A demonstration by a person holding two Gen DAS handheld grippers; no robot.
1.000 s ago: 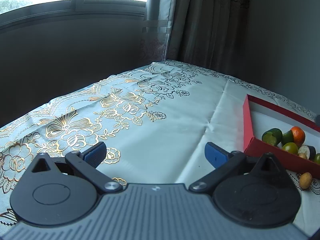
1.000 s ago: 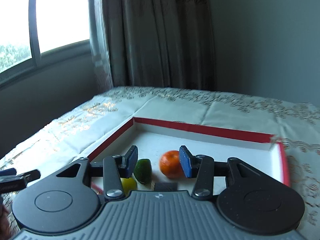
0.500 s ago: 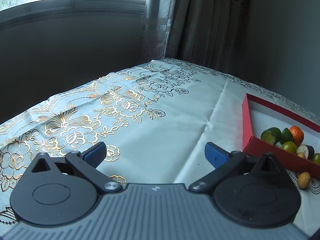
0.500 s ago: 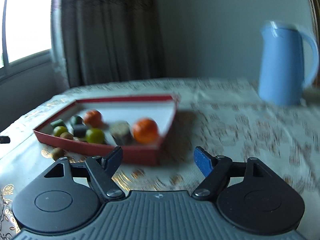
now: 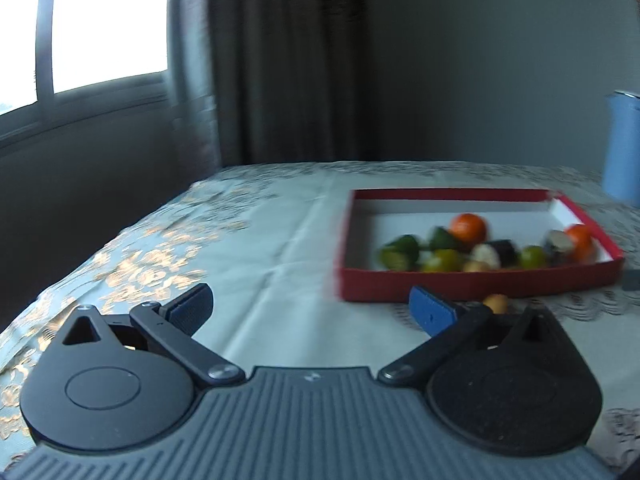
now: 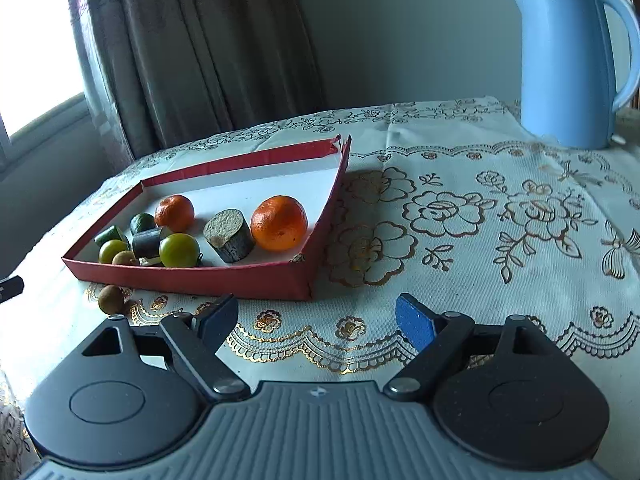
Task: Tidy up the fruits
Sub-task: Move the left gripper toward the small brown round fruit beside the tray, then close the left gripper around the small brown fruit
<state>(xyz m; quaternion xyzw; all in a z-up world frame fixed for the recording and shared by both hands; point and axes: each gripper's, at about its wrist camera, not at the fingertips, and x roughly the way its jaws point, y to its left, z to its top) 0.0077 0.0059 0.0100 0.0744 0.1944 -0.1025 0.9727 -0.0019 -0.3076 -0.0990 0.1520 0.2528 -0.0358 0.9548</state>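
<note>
My right gripper [image 6: 316,316] hangs over the tablecloth [image 6: 480,240] just in front of the red tray [image 6: 208,278]. Its jaws have just been opening and now stand wide, with only cloth between them. Inside the tray, nearest its right wall, sits a large orange [image 6: 279,223], and touching it on the left is a stubby cut brown piece [image 6: 229,235]. Further left lie a green round fruit [image 6: 179,250], a dark cut chunk [image 6: 147,242], a smaller orange [image 6: 174,213] behind them, and a few small green and yellowish fruits bunched in the tray's left corner. One small brown fruit [image 6: 111,299] lies outside, on the cloth just in front of the tray's near wall. A blue kettle [image 6: 568,60] stands well behind and to the right of the tray.

My left gripper [image 5: 310,306] is also spread wide and holds nothing, hovering in front of the tray's left corner. That view is blurred.
</note>
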